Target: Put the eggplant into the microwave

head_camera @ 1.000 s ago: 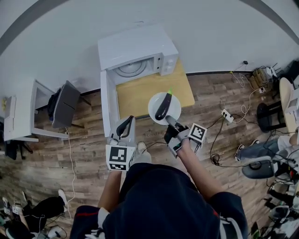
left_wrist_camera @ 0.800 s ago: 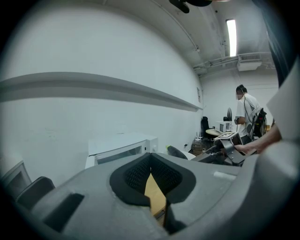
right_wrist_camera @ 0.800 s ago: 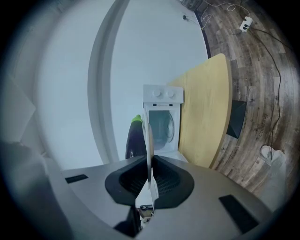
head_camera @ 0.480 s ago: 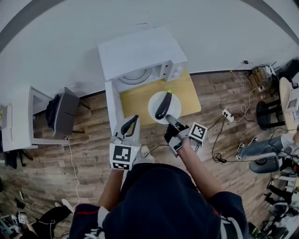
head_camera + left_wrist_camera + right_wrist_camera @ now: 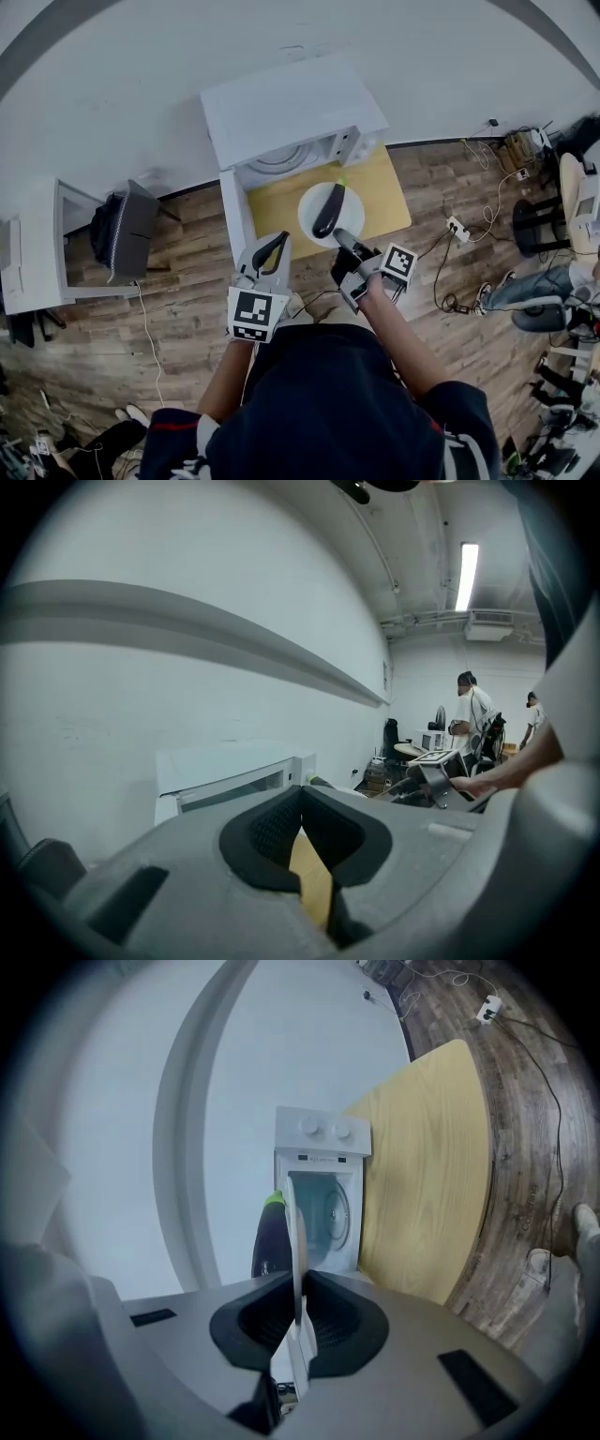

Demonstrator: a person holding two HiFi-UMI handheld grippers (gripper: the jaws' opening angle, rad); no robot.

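Overhead, right hand-held gripper (image 5: 339, 234) clamping the rim of a white plate (image 5: 353, 216) at frame centre, eggplant (image 5: 328, 211) lying on it over the wooden desk (image 5: 281, 202), open microwave (image 5: 291, 112) just above, left hand-held gripper (image 5: 272, 249) hovering lower left, jaws narrow, gripping nothing.

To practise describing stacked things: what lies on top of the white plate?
A dark eggplant with a green tip lies on the plate. The plate's middle beneath it is covered.

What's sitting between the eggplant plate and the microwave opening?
Nothing. The head view shows only bare wooden tabletop between the plate and the microwave.
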